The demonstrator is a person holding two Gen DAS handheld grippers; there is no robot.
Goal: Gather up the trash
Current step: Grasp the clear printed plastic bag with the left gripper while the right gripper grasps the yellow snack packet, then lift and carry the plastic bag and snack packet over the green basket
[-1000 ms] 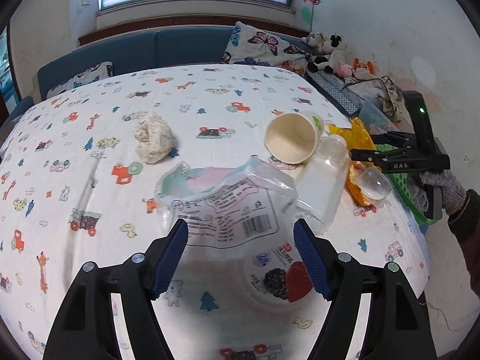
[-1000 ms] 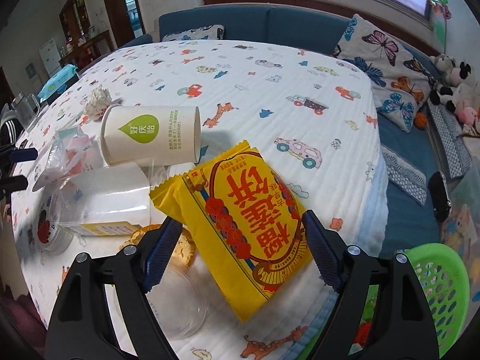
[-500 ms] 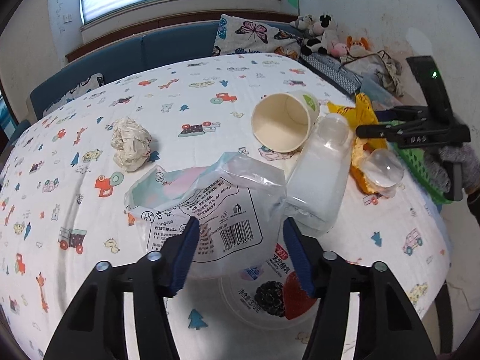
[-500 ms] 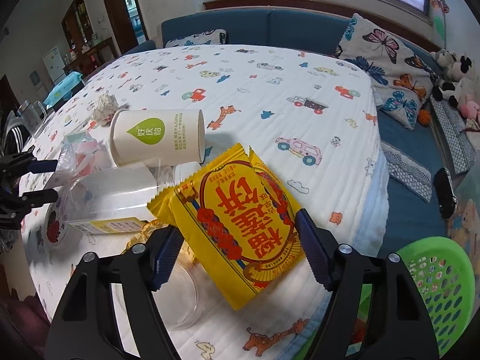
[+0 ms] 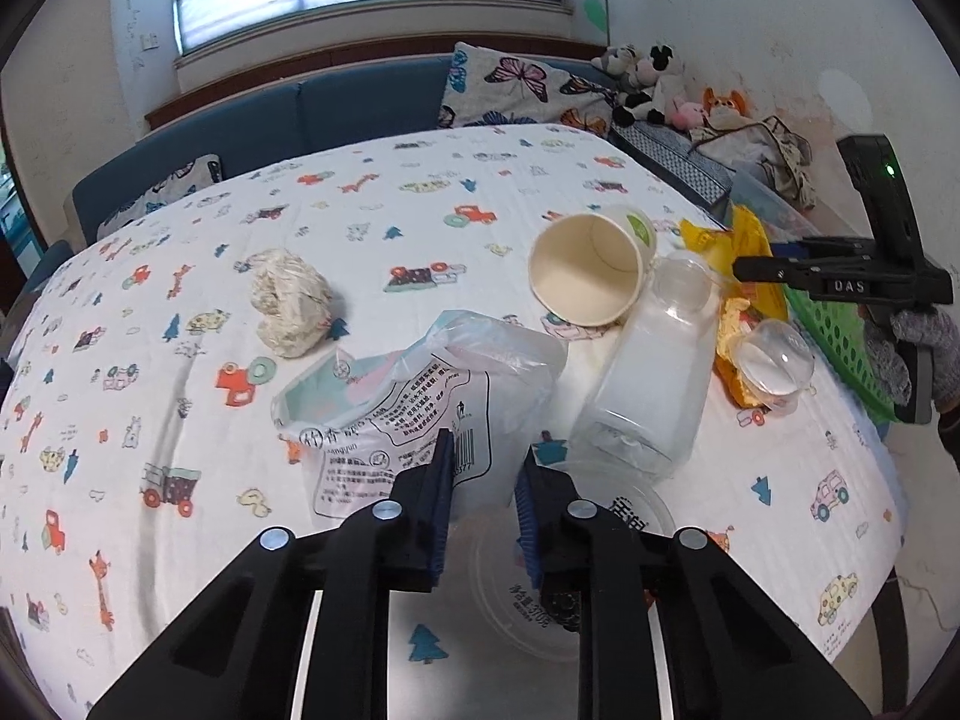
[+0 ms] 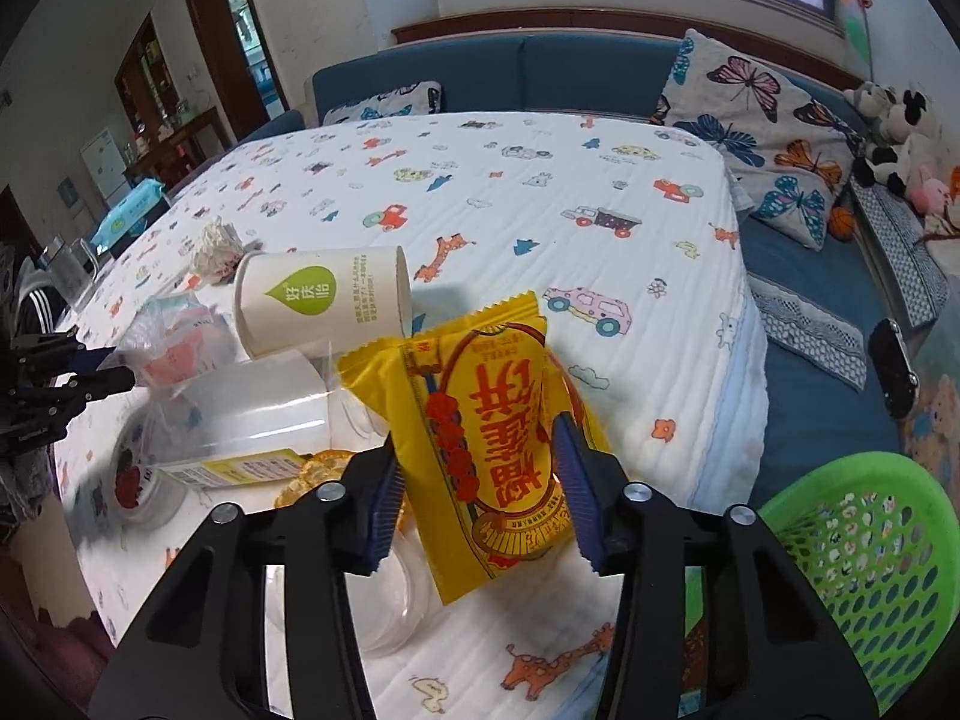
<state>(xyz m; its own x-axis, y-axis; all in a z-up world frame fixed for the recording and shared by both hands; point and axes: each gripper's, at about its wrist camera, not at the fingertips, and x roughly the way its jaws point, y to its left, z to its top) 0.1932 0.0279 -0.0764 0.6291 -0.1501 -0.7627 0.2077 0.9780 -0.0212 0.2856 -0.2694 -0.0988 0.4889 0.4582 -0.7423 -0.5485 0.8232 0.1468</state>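
Note:
My left gripper is shut on the near edge of a clear plastic bag with printed text and a barcode. My right gripper is shut on a yellow snack packet and holds it bent between the pads. A paper cup lies on its side, also in the right wrist view. A clear bottle lies beside it. A crumpled paper ball, a round lidded tub and a clear dome lid lie on the tablecloth.
A green plastic basket stands off the table's right edge. A blue sofa with butterfly cushions and plush toys runs behind the table. A blue wipes pack lies at the far left.
Both grippers have closed: the left on the plastic bag's edge, the right on the yellow packet, which is now squeezed and lifted more upright.

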